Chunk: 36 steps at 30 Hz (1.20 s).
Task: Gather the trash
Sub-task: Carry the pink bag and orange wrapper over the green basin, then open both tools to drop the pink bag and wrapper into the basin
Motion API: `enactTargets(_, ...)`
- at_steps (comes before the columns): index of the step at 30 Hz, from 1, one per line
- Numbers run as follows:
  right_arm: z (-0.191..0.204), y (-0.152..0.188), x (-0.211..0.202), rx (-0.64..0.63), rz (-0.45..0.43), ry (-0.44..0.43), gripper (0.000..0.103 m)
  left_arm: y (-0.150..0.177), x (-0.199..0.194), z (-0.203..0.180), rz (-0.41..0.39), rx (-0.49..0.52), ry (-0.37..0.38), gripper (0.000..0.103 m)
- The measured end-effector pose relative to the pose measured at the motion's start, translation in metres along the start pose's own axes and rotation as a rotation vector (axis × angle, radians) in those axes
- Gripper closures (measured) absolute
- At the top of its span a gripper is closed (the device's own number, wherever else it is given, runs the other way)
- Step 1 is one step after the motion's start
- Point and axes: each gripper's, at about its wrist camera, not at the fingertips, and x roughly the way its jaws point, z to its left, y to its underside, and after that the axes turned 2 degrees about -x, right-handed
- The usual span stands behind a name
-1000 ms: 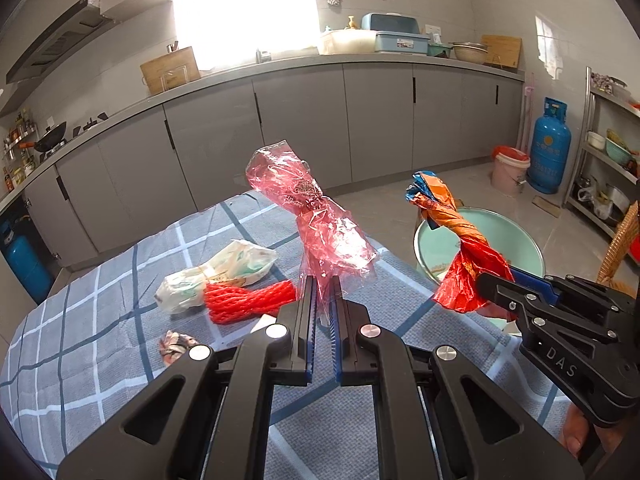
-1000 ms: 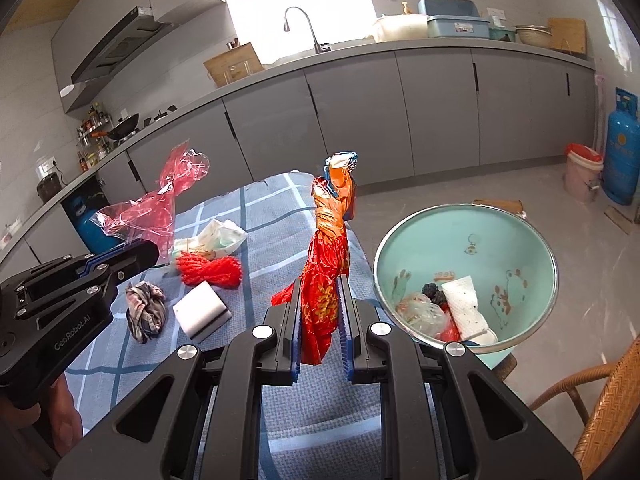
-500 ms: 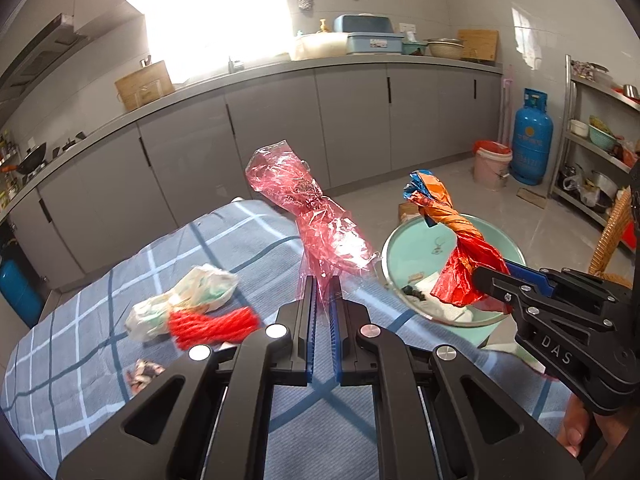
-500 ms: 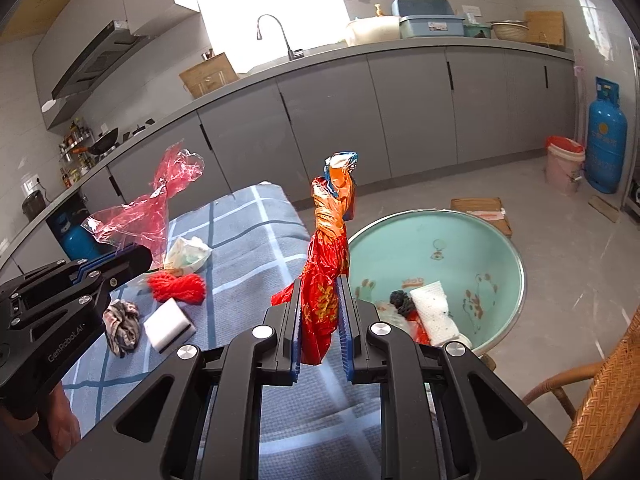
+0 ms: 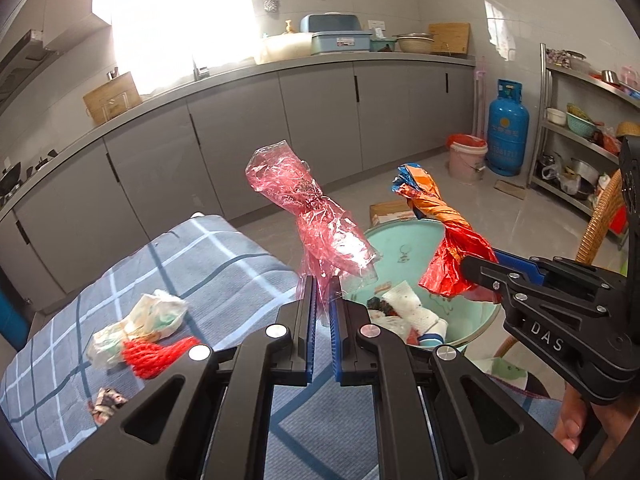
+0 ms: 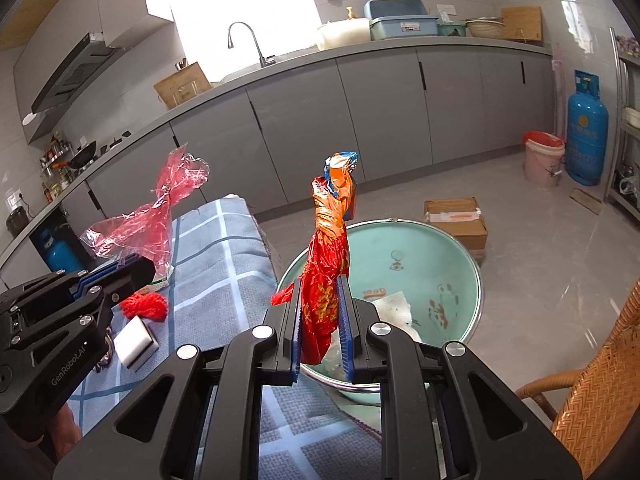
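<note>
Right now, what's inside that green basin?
In the basin: a crumpled paper towel, something dark and other wrappers, hard to tell apart. Its near part is hidden behind the hand-held grippers and the wrappers they hold.

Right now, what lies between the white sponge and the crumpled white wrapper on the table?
The red net bundle lies between the sponge and wrapper, per the right wrist view.
</note>
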Motion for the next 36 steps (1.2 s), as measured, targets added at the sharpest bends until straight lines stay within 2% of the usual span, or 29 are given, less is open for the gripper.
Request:
enactTargets(19,-0.031,-0.013,0.008,0.012,0.009,0.047,0.086,-0.011,0.031,-0.029,0.004,0.057,0.052,0.096)
enactTargets(29,-0.046,-0.018,0.028,-0.004,0.043,0.078,0.086,-0.012,0.060,-0.046,0.037,0.078,0.094,0.096)
enactTargets(36,-0.056,-0.014,0.045,-0.002,0.086,0.084,0.086,-0.004,0.086,-0.052,0.092,0.077,0.110,0.095)
